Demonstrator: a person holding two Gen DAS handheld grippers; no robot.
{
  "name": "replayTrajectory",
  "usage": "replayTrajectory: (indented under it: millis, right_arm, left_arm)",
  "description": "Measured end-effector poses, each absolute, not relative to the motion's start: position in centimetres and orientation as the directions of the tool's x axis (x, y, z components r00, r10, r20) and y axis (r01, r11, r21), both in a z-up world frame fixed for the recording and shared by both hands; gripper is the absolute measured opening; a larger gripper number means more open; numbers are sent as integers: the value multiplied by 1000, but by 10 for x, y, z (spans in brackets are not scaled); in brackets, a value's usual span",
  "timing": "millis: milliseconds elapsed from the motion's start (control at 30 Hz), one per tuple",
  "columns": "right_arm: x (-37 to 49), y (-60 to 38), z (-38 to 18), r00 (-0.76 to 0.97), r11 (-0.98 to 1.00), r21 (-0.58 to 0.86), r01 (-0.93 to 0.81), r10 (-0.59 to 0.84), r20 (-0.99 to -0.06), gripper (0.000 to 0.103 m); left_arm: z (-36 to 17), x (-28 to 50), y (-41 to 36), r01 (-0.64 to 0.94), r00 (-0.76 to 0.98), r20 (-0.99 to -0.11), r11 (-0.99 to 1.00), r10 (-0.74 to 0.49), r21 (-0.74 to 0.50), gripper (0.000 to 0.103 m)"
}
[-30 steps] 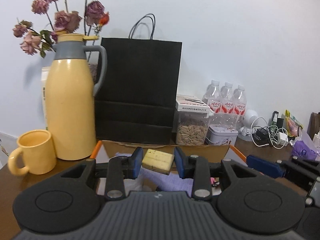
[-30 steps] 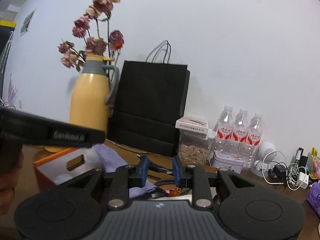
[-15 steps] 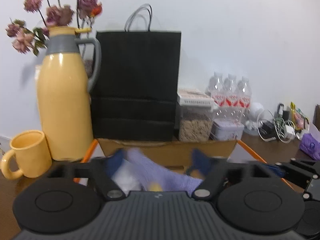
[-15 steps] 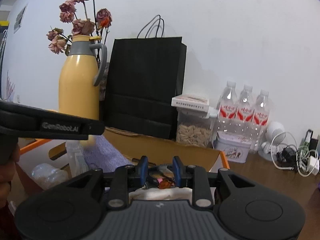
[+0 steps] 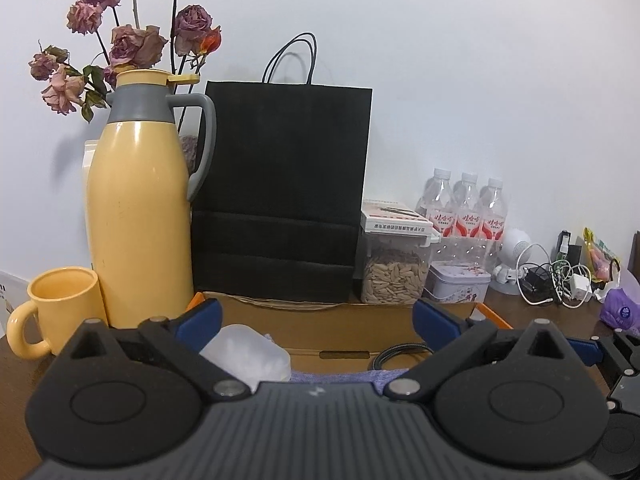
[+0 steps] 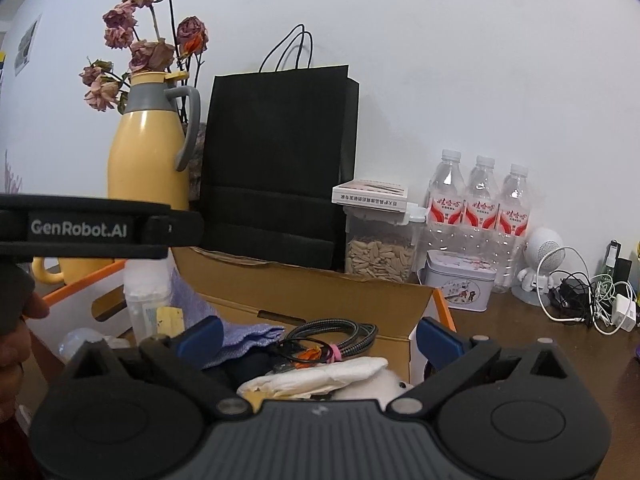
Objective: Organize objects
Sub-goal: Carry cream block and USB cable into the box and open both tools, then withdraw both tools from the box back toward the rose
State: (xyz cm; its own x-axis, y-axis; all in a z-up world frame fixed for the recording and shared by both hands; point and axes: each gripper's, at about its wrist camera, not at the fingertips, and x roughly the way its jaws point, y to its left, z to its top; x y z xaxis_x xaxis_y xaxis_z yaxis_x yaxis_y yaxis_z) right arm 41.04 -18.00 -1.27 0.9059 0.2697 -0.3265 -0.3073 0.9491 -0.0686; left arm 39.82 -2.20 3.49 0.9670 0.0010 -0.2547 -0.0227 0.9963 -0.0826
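Observation:
An open cardboard box [image 6: 304, 292] with orange edges sits in front of me; it also shows in the left wrist view [image 5: 320, 320]. It holds a purple cloth [image 6: 240, 332], a coiled braided cable [image 6: 340, 332], a clear plastic bottle [image 6: 146, 300], a yellow sponge piece [image 6: 170, 320] and a white wrapper [image 6: 320, 376]. My left gripper [image 5: 316, 320] is open and empty above the box, over a clear plastic item [image 5: 248, 356]. My right gripper [image 6: 318, 334] is open and empty above the cable.
Behind the box stand a yellow thermos [image 5: 140, 208], a yellow mug [image 5: 60, 308], a black paper bag [image 5: 280, 200], a seed jar [image 5: 396, 272], a tin [image 5: 458, 286], three water bottles [image 5: 464, 212] and tangled chargers [image 5: 556, 280] on the brown table.
My left gripper opened and let go of the yellow sponge piece, which now lies in the box. My right gripper opened wide and moved over the box.

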Motion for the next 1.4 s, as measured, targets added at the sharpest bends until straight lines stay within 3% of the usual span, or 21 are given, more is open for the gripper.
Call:
replayTrajectory:
  millis: [500, 1133, 1267, 1400]
  right_arm:
    - [360, -186, -11, 925, 951, -81, -299, 268, -270, 103]
    - [291, -168, -26, 882, 931, -65, -358, 315, -349, 103]
    - [287, -150, -30, 842, 909, -43, -415, 366, -396, 87]
    - [291, -128, -35, 800, 891, -15, -453, 399, -448, 60]
  left_arm:
    - [39, 339, -7, -11, 983, -186, 996, -6, -92, 103]
    - [7, 281, 38, -66, 949, -312, 995, 38, -79, 103]
    - [7, 274, 61, -101, 945, -319, 990, 64, -102, 103]
    - [6, 272, 83, -134, 937, -340, 982, 82, -131, 103]
